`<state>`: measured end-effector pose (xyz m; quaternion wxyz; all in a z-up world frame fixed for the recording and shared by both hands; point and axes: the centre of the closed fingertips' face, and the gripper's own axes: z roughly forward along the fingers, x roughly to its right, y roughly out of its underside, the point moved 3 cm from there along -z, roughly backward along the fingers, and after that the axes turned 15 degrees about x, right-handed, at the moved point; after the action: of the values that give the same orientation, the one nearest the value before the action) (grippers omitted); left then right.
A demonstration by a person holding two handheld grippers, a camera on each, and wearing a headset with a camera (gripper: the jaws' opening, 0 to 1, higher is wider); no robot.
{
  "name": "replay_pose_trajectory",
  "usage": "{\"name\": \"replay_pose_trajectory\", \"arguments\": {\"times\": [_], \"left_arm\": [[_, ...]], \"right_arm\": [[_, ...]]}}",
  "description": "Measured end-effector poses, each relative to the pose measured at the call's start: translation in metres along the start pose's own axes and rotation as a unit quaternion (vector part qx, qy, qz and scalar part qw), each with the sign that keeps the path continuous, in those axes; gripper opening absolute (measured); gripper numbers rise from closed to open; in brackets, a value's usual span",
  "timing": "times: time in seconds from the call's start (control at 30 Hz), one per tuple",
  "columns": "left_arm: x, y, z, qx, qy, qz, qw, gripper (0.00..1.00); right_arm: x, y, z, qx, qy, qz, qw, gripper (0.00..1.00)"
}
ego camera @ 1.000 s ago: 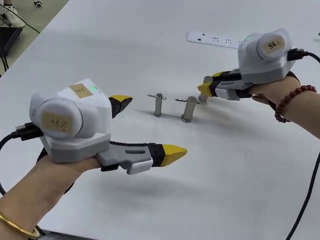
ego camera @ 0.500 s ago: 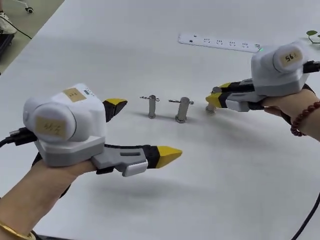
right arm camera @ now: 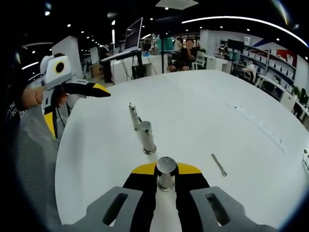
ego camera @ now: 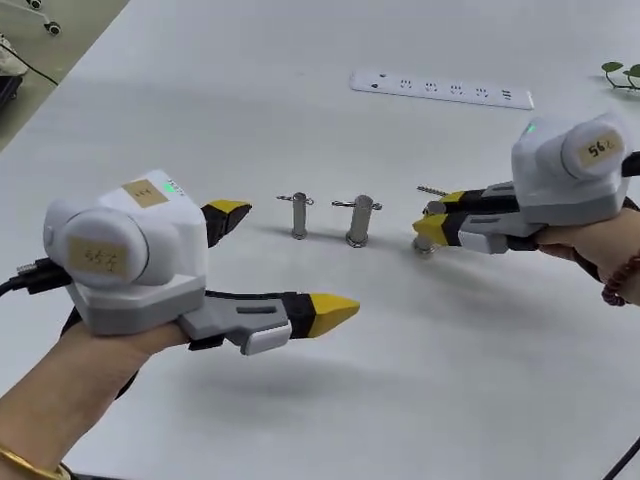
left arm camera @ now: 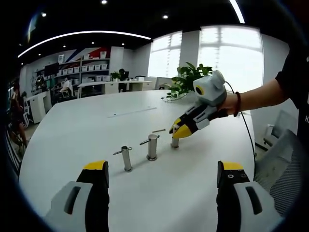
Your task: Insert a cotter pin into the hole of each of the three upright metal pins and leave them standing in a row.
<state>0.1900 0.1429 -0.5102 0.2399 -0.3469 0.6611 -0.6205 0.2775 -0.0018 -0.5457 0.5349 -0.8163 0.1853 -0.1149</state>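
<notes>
Two upright metal pins (ego camera: pixel 299 215) (ego camera: pixel 358 220) stand side by side on the white table, each with a cotter pin through its top. A third metal pin (ego camera: pixel 427 240) stands to their right, with my right gripper (ego camera: pixel 430 226) shut on it; its top hole looks bare. In the right gripper view this pin (right arm camera: pixel 165 173) sits between the yellow-tipped jaws. A loose cotter pin (ego camera: pixel 432 190) (right arm camera: pixel 218 165) lies on the table just behind it. My left gripper (ego camera: pixel 282 260) hovers open to the front left, well short of the pins (left arm camera: pixel 126 158) (left arm camera: pixel 152 147).
A white power strip (ego camera: pixel 440 88) lies at the far side of the table (ego camera: pixel 330 400). Plant leaves (ego camera: pixel 625 72) show at the far right edge. The office floor lies beyond the table's left edge.
My right gripper has carried the third pin rightward and nearer, roughly into line with the other two. The loose cotter pin now shows behind it. The left gripper has hardly moved.
</notes>
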Motion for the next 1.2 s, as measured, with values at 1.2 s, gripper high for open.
{"name": "replay_pose_trajectory", "arguments": {"times": [1.2], "left_arm": [[0.005, -0.002, 0.001, 0.004, 0.011, 0.003, 0.9999, 0.92]], "right_arm": [[-0.05, -0.002, 0.006, 0.017, 0.098, 0.036, 0.9944, 0.08]]}}
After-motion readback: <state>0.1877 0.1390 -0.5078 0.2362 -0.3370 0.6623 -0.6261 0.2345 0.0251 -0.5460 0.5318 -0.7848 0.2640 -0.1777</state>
